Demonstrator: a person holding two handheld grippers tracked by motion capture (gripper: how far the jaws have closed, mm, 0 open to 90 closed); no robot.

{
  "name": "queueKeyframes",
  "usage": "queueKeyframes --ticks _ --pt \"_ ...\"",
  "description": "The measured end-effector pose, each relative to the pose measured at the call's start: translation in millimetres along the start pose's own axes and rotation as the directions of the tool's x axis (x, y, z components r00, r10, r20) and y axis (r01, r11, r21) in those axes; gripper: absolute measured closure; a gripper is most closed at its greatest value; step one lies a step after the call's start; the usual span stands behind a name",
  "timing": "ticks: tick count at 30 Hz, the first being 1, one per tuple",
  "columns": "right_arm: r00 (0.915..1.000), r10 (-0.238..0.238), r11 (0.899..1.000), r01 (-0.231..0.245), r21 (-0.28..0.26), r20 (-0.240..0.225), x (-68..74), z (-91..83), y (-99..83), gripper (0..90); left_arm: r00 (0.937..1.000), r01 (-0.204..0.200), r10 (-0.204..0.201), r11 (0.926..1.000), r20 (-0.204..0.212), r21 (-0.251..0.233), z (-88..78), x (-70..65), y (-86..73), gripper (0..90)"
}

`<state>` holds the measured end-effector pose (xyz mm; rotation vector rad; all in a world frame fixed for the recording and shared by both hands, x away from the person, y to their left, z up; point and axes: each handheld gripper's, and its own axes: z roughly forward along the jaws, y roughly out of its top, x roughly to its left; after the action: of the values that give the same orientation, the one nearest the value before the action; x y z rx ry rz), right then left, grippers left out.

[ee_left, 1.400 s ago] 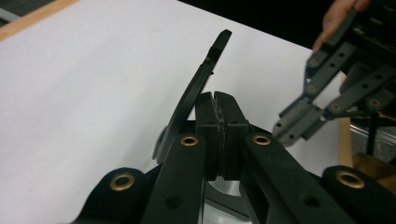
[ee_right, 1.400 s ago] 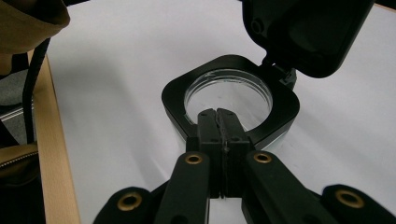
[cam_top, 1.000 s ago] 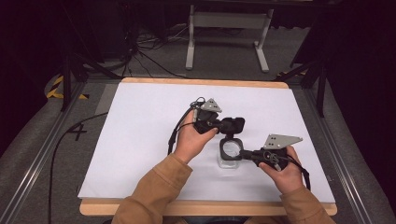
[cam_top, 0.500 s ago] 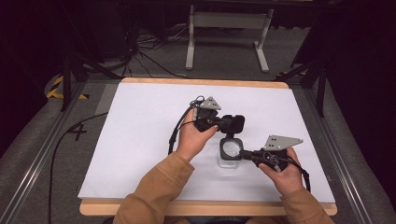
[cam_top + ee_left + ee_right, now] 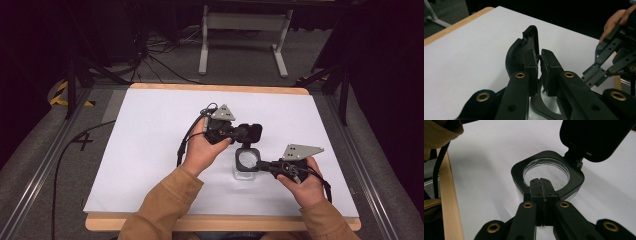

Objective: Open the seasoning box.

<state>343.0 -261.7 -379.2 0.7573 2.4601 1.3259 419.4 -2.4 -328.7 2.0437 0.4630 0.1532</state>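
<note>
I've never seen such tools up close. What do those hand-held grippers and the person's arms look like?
Each gripper, left gripper and right gripper, is black, with linked bars, brass-coloured rivets, a grey three-cornered plate on top and a trailing black cable. The sleeves are tan-brown.

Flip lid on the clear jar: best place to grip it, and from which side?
Grip the raised flip lid at its free edge, opposite the hinge, coming from the left gripper side. It stands open as a thin flap, so jaws can straddle it; the right gripper steadies the black rim.
</note>
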Motion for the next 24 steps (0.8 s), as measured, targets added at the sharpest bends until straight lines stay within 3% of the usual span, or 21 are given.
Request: queueKeyframes --ticks 3,5,10,20,24 --pt "1.0 -0.002 1.0 0.002 0.019 -0.003 -0.2 -2.5 3.5 85.6 0.9996 -0.026 0.026 0.9996 -0.01 0.014 -8.8 -6.2 -0.3 78.8" --pt "0.9993 0.025 0.999 -0.025 -0.021 -0.03 -0.9 -4.7 7.8 81.4 0.9997 -0.024 0.024 0.9997 -0.006 0.011 -17.2 -9.9 -1.4 77.8" --pt "0.9998 -0.003 1.0 0.002 -0.03 -0.018 -3.2 -11.5 19.4 79.7 0.9996 -0.02 0.021 0.9994 -0.019 0.028 -37.2 -12.7 -6.8 73.3" --pt "0.9995 0.001 0.999 -0.002 -0.042 -0.031 -14.6 -14.9 32.5 74.5 0.9947 0.068 -0.065 0.997 -0.079 0.036 -70.9 -6.9 -26.6 65.9" --pt "0.9994 0.001 0.999 -0.002 -0.042 -0.033 -22.0 -13.5 39.3 70.4 0.9865 0.12 -0.113 0.9916 -0.118 0.048 -88.0 -2.4 -38.4 64.2"
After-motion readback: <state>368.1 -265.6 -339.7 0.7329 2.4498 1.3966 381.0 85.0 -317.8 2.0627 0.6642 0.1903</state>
